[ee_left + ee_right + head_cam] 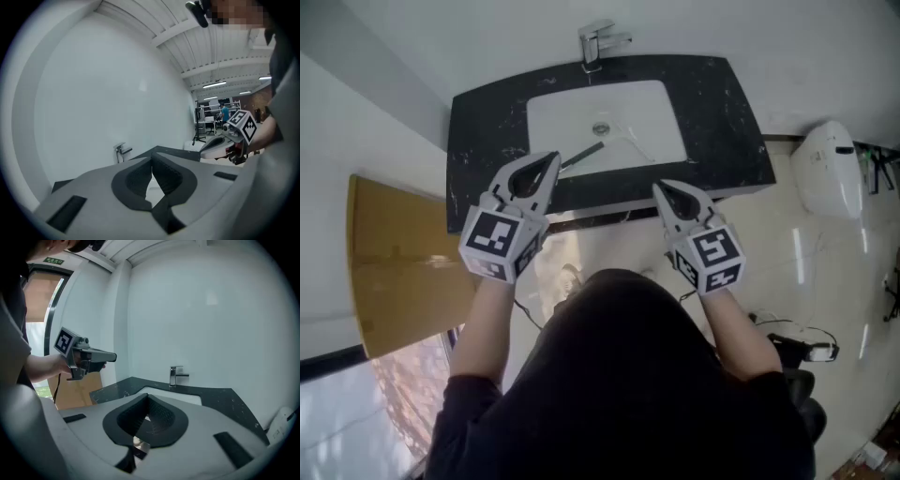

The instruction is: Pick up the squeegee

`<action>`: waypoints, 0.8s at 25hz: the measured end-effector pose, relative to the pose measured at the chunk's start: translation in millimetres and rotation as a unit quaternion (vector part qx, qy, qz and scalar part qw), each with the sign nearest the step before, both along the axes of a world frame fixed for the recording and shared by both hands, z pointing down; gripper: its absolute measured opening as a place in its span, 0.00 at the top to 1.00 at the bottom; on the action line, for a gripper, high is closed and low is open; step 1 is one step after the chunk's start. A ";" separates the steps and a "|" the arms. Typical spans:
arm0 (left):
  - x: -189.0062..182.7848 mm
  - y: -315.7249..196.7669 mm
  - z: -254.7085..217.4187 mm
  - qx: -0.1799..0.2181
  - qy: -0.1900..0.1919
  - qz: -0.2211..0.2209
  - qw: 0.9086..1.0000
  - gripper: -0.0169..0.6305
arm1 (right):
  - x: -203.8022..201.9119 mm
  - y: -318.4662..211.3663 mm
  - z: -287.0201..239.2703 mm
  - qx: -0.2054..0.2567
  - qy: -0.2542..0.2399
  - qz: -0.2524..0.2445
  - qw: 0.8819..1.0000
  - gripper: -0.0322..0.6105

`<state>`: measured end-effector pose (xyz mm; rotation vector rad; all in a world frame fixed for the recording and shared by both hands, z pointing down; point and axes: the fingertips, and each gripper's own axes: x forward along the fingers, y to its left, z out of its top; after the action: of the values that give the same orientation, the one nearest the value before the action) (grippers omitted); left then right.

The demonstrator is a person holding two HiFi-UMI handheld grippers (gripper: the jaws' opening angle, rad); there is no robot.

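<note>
The squeegee lies in the white sink basin, its dark handle slanting toward the front left. My left gripper hangs over the black countertop's front edge, its tips just short of the handle's near end, jaws shut and empty. My right gripper hovers before the counter's front right, also shut with nothing in it. In the left gripper view the jaws meet, and the right gripper shows beside them. The right gripper view shows closed jaws facing the sink.
A chrome faucet stands behind the basin against the white wall. A white fixture sits on the floor at right. A wooden board leans at left. Cables lie on the floor near the person's right side.
</note>
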<state>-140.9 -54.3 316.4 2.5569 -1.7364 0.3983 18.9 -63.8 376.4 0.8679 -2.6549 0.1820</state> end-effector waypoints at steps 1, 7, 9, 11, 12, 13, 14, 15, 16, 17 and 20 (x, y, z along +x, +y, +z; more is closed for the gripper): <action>2.7 -4.7 6.0 -0.004 -0.005 -0.002 1.000 0.97 | 2.6 -1.8 -1.1 0.002 -0.001 -0.005 1.000 0.95; 18.3 -25.6 47.3 -0.085 -0.052 -0.022 0.995 0.97 | 13.1 -15.6 0.5 0.000 0.005 -0.038 0.999 0.95; 21.0 -37.5 58.9 -0.090 -0.051 -0.027 0.994 0.97 | 10.8 -21.8 1.0 -0.005 0.007 -0.050 0.999 0.95; 20.2 -50.6 74.0 -0.091 -0.049 -0.030 0.994 0.97 | 6.7 -26.7 3.4 -0.014 0.007 -0.059 0.998 0.95; 19.3 -56.6 82.9 -0.099 -0.054 -0.028 0.993 0.97 | 4.3 -29.3 5.8 -0.020 0.007 -0.062 0.998 0.95; 17.9 -63.3 92.7 -0.109 -0.060 -0.025 0.992 0.97 | 1.8 -32.5 8.9 -0.026 0.006 -0.062 0.998 0.95; 15.8 -71.1 103.2 -0.120 -0.066 -0.020 0.990 0.97 | -1.0 -36.5 12.0 -0.032 0.006 -0.061 0.998 0.95; 12.6 -80.2 114.2 -0.131 -0.072 -0.014 0.989 0.97 | -4.3 -41.1 14.8 -0.037 0.006 -0.058 0.998 0.95; 8.3 -90.2 125.9 -0.142 -0.076 -0.010 0.987 0.97 | -8.0 -45.9 17.6 -0.042 0.006 -0.055 0.998 0.95; 3.2 -100.7 138.3 -0.153 -0.078 -0.005 0.985 0.96 | -12.0 -50.9 20.8 -0.049 0.008 -0.050 0.998 0.95; -12.0 -134.1 179.6 -0.188 -0.082 0.013 0.979 0.90 | -22.4 -70.7 32.7 -0.065 0.014 -0.027 0.997 0.95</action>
<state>-153.0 -188.3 496.0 2.3303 -1.4959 0.8690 -3.5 -134.5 409.1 0.7506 -2.6037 0.3234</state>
